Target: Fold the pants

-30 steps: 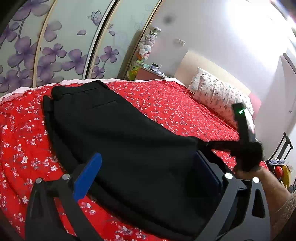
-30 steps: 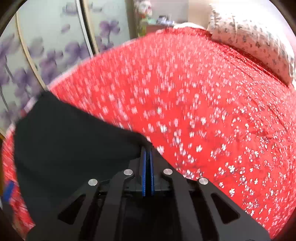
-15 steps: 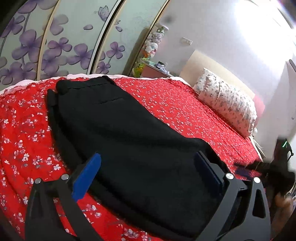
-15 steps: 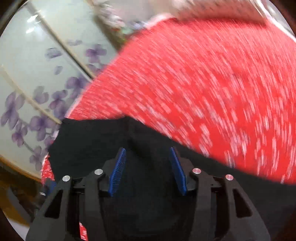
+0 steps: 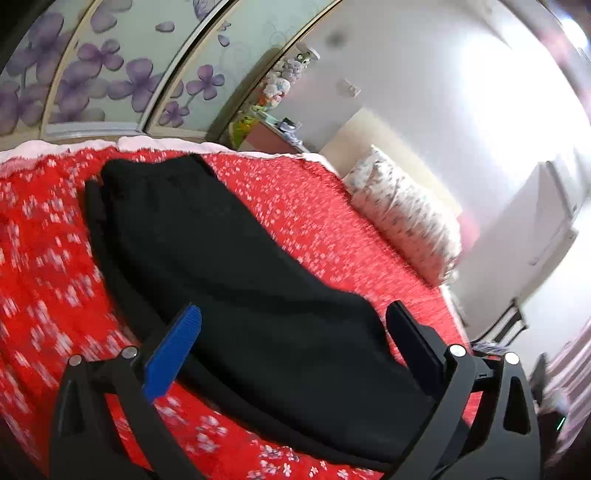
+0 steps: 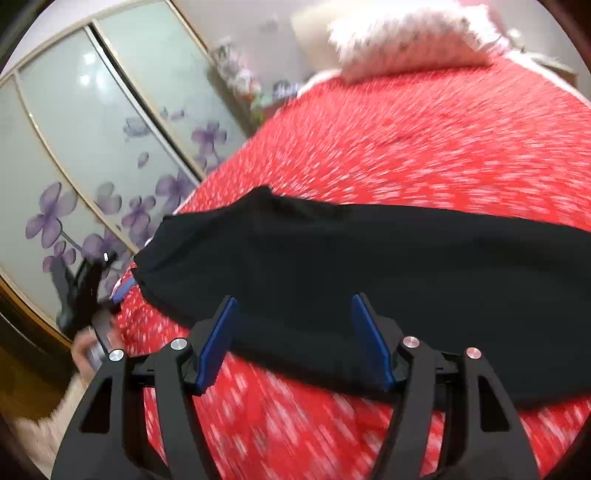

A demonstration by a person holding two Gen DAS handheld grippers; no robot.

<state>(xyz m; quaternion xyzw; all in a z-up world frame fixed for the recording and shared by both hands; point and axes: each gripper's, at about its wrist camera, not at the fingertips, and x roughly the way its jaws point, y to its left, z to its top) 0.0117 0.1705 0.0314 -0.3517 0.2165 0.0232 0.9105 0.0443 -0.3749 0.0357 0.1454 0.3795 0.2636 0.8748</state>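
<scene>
Black pants (image 5: 229,258) lie flat on the red flowered bedspread (image 5: 48,266), folded into one long band. My left gripper (image 5: 295,314) hangs open and wide over their near end, and its blue pad (image 5: 177,347) does not touch the cloth. In the right wrist view the pants (image 6: 369,266) stretch across the middle. My right gripper (image 6: 294,300) hovers at their near edge. Its jaws are opening, with cloth showing behind the gap and nothing pinched. The left gripper (image 6: 85,284) and the hand holding it show at the pants' left end.
A flowered pillow (image 5: 406,221) lies at the head of the bed, also seen as the pillow (image 6: 406,33). Sliding wardrobe doors (image 5: 110,74) with purple flowers run along the far side. A bedside cabinet (image 5: 273,133) holds small items, with plush toys above it.
The right gripper was shut on the pants' edge; it let go, opened, swung back and left the left wrist view. The left gripper drew back slightly and rolled.
</scene>
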